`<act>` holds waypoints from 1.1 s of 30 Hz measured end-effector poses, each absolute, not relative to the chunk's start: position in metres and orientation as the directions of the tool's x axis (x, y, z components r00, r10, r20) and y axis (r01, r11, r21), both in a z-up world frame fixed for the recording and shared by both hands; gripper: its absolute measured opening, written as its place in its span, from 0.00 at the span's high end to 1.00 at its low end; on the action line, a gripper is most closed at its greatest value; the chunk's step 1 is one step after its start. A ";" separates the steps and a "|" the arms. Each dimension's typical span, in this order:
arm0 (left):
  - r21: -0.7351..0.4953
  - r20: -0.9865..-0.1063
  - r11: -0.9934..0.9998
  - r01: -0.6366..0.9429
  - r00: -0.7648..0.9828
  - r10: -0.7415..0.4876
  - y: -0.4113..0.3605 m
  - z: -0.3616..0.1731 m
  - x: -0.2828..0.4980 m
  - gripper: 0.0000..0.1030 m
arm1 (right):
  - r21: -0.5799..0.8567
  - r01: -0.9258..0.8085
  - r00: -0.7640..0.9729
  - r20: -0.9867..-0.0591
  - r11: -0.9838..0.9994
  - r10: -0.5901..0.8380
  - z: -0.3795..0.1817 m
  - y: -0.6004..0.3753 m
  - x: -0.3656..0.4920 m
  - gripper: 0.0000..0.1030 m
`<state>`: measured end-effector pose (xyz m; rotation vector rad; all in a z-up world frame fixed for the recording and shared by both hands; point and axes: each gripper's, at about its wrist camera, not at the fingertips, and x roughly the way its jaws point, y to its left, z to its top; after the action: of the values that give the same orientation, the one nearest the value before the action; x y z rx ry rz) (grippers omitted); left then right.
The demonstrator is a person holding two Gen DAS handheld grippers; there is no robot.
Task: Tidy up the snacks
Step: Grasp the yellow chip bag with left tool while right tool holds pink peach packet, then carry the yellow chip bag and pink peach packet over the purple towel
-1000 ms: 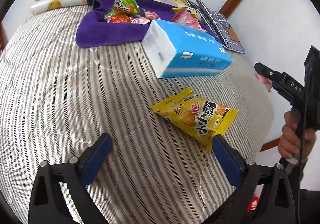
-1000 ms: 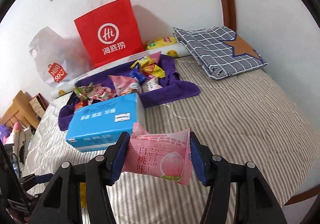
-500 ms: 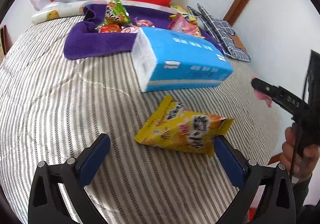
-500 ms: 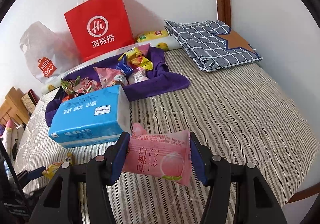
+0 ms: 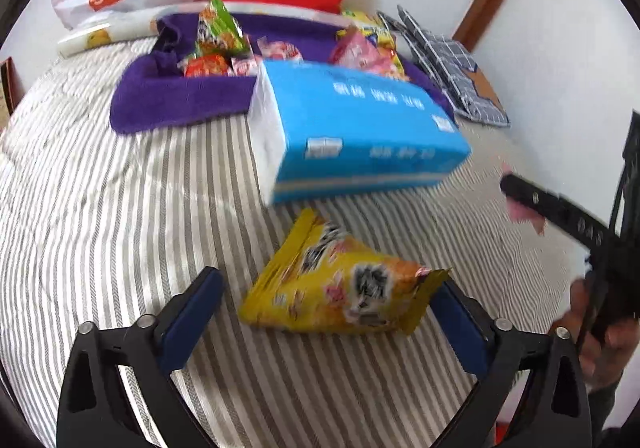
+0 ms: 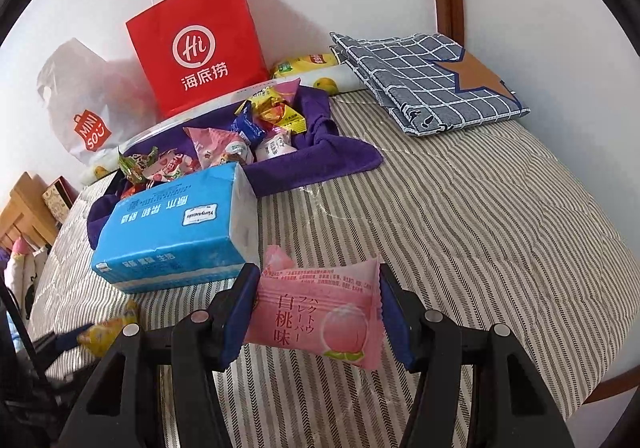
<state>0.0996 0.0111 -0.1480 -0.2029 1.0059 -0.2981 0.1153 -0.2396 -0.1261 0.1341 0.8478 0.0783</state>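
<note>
A yellow snack packet [image 5: 340, 284] lies on the striped bed cover, between the fingers of my left gripper [image 5: 326, 316]. Its jaws are closing: the packet's right end is at the right pad [image 5: 456, 328], while the left pad [image 5: 196, 312] stands clear of it. My right gripper [image 6: 316, 312] is shut on a pink peach-flavour snack packet [image 6: 316, 316] held above the bed. Farther back, a purple towel [image 6: 320, 163] folded into a nest holds several snacks [image 6: 240, 135]. In the left wrist view the right gripper [image 5: 560, 211] shows at the right edge.
A blue tissue pack [image 5: 360, 127] lies between the grippers and the purple towel [image 5: 176, 99]. Against the wall stand a red paper bag [image 6: 196, 47] and a white plastic bag [image 6: 84, 115]. A folded checked cloth [image 6: 424, 79] rests at the back right. The bed's edge runs along the right.
My left gripper has come up to the yellow packet, which was ahead of its right finger and now lies between the fingers. The right gripper keeps the pink packet and has hardly moved.
</note>
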 end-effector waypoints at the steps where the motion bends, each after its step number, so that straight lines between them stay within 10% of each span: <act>1: -0.302 -0.800 0.942 0.146 0.499 -0.334 0.011 -0.148 0.101 0.15 | 0.148 -0.020 0.656 -0.744 0.989 0.125 -0.127 -0.239 0.115 0.46; 10: -0.340 -0.774 0.929 0.148 0.517 -0.365 0.046 -0.139 0.097 0.49 | 0.128 -0.066 0.645 -0.751 0.990 0.140 -0.139 -0.227 0.122 0.46; 19: -0.321 -0.787 0.938 0.134 0.513 -0.343 0.057 -0.148 0.101 0.33 | 0.149 -0.087 0.613 -0.771 0.985 0.171 -0.158 -0.218 0.136 0.46; 33: -0.130 -0.768 0.988 0.086 0.621 -0.155 0.054 -0.149 0.113 0.37 | 0.093 -0.130 0.604 -0.782 0.987 0.153 -0.167 -0.216 0.147 0.42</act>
<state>0.1135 0.0535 -0.1487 -0.0834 0.8903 -0.1384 0.1475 -0.2159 -0.1668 0.0281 0.9071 0.1639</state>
